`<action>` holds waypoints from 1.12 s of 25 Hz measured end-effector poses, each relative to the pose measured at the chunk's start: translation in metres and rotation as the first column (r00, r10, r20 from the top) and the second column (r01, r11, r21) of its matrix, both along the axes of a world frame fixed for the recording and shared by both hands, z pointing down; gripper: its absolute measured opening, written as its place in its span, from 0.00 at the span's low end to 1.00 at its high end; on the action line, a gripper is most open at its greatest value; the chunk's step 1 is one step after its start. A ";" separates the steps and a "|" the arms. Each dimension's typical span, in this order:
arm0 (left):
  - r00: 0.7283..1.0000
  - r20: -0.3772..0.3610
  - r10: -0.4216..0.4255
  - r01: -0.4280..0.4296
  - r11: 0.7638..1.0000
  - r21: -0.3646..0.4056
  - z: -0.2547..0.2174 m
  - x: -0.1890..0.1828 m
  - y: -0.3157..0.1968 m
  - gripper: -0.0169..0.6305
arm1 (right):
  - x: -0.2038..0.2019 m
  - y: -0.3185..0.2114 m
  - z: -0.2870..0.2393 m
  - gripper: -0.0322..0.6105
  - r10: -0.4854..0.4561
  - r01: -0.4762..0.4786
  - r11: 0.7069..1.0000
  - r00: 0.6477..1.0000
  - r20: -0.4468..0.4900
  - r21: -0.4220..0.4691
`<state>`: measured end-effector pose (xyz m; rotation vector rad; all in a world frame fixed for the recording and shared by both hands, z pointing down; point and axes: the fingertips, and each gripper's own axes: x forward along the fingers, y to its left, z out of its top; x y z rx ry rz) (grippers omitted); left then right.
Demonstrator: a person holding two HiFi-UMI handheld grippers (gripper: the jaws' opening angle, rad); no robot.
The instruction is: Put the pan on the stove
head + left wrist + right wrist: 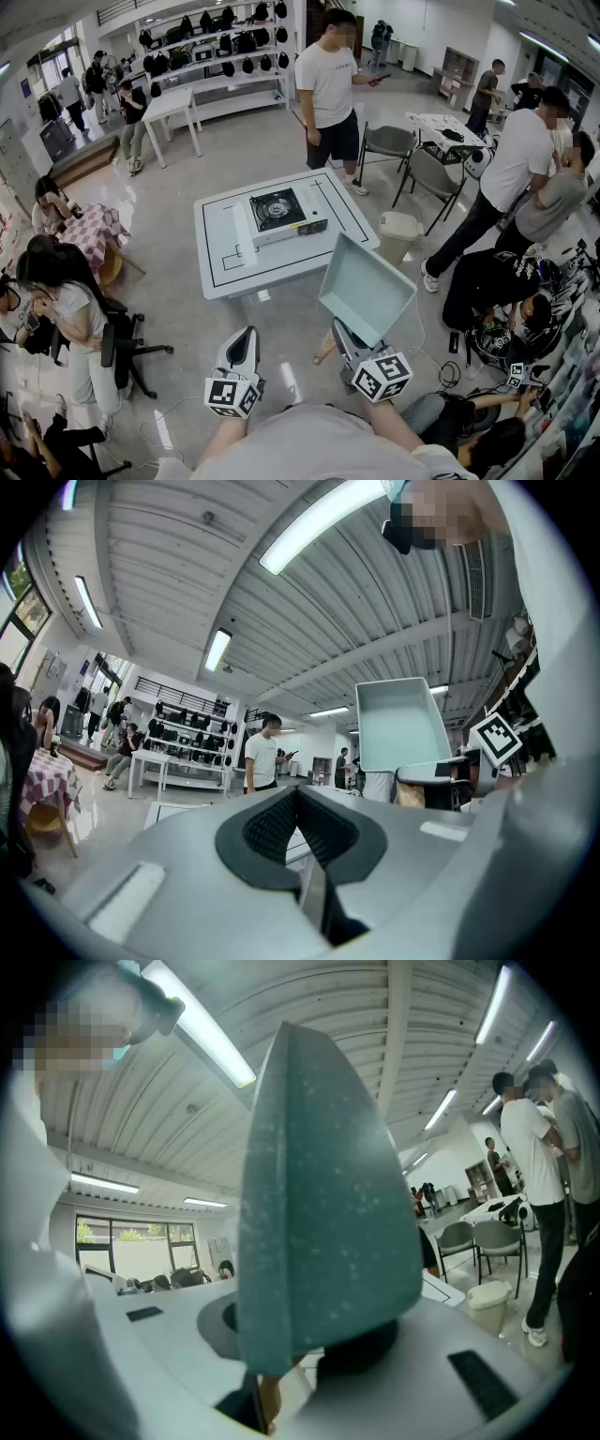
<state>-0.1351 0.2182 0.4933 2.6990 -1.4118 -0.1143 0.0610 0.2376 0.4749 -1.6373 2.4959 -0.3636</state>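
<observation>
room: wide workshop with a glossy pale floor [253, 141], strip lights on a ribbed ceiling [187, 564], people [328, 84] standing and sitting round the edges
table [221, 274]: white, square, marked with black lines, alone in mid-floor
stove [281, 214]: small one-burner unit, black top in a white case, on the middle of the table
bin [398, 230]: pale, on the floor just beside the table's right corner
pan [366, 289]: square, pale teal, deep-walled. It is held in the air on the near side of the table's right corner, well apart from the stove, tipped up on edge with its hollow facing left and up
right gripper [345, 339]: under the pan, jaws part-way apart and clamped on the pan's low edge; in its own view the pan [328, 1204] rises edge-on, speckled, and fills the middle
handle [324, 350]: brown, sticks down from the pan's low edge just beside the right gripper; in that gripper's view it [269, 1399] shows low at the left
left gripper [246, 336]: beside the right one but apart from it, short of the table's near edge; jaws pressed together, ribbed pads [272, 827] meeting, nothing between them
left gripper view: pan [401, 726] up at the right, hollow side towards the camera — the right gripper's marker cube [495, 738] just beside it
</observation>
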 end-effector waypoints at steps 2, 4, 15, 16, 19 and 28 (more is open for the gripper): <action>1.000 0.003 0.000 0.000 1.000 -0.001 0.000 0.002 -0.003 0.04 | 0.001 -0.003 -0.002 0.24 0.001 -0.001 1.000 1.000 -0.001 0.004; 1.000 0.006 -0.001 0.001 1.000 0.000 0.000 0.004 -0.005 0.04 | 0.003 -0.006 -0.003 0.24 -0.001 0.001 1.000 1.000 -0.005 0.009; 1.000 0.016 -0.019 0.019 1.000 -0.013 0.005 0.016 -0.013 0.04 | 0.015 -0.015 -0.001 0.24 0.005 -0.005 1.000 1.000 -0.011 -0.001; 1.000 0.019 -0.021 0.021 1.000 -0.015 0.006 0.018 -0.013 0.04 | 0.017 -0.015 0.000 0.24 0.005 -0.005 1.000 1.000 -0.014 0.000; 0.999 0.019 -0.032 0.032 0.999 -0.020 0.008 0.023 -0.013 0.04 | 0.023 -0.017 0.000 0.24 -0.004 0.004 1.000 1.000 -0.026 0.004; 0.997 0.006 -0.080 0.081 0.996 -0.039 0.013 0.046 -0.015 0.04 | 0.048 -0.026 -0.001 0.24 -0.059 0.059 0.998 0.997 -0.041 0.020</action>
